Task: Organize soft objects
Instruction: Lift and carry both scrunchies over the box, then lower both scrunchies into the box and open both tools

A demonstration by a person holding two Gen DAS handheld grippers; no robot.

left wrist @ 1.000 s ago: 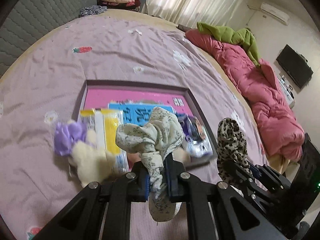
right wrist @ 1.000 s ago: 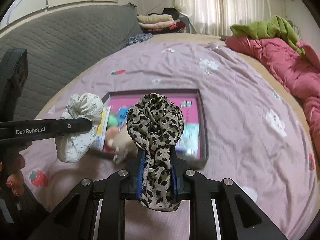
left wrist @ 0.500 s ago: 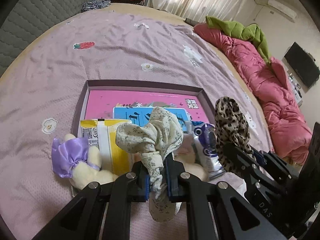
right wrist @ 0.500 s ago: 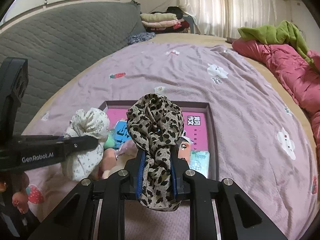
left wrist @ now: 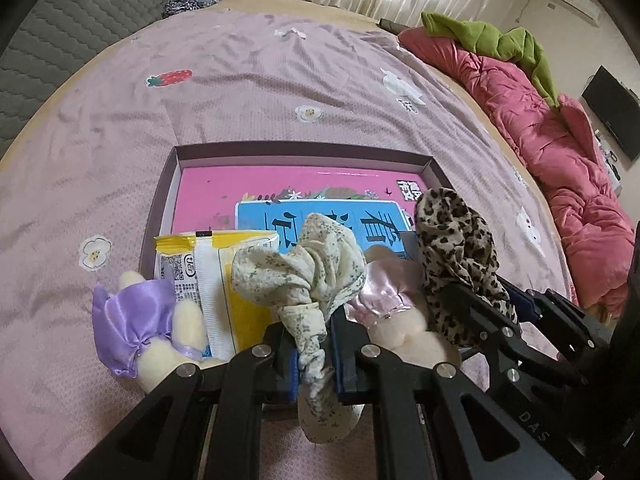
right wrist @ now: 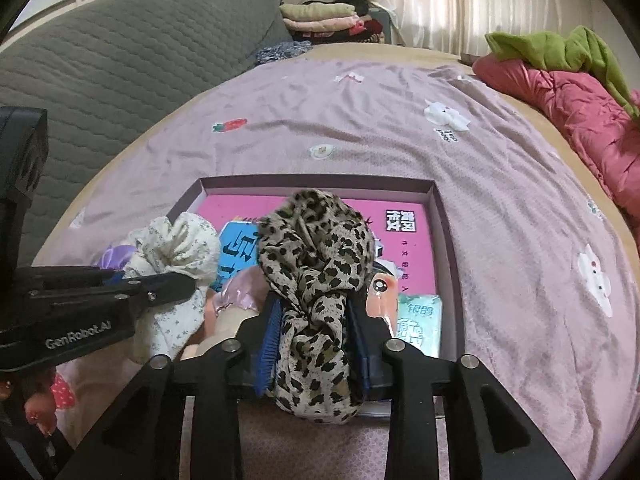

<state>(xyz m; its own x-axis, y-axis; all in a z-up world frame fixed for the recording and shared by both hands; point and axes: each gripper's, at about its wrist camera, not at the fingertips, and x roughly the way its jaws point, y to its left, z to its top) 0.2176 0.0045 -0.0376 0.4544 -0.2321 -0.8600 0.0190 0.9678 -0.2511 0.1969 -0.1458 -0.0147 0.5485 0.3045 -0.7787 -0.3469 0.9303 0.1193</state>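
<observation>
My left gripper (left wrist: 314, 332) is shut on a cream floral scrunchie (left wrist: 304, 268), held over the near edge of a shallow purple box (left wrist: 304, 150). To its right, my right gripper (right wrist: 314, 320) holds a leopard-print scrunchie (right wrist: 316, 248) over the same box (right wrist: 320, 182). Its jaws are opening, and the cloth still fills the gap between the blue pads. The leopard scrunchie (left wrist: 456, 240) also shows at the right of the left wrist view. The floral scrunchie (right wrist: 176, 244) shows at the left of the right wrist view.
The box holds a pink book, a blue card, a yellow packet (left wrist: 224, 272), a plush with a purple bow (left wrist: 128, 320), a pink-dressed plush (left wrist: 384, 292) and a tissue pack (right wrist: 418, 320). It lies on a lilac bedsheet (left wrist: 280, 80). A pink quilt (left wrist: 560, 160) lies on the right and a grey headboard (right wrist: 120, 60) on the left.
Both grippers have come forward and down over the box, which now looks closer. The right gripper's pads stand wider apart around the leopard scrunchie than before.
</observation>
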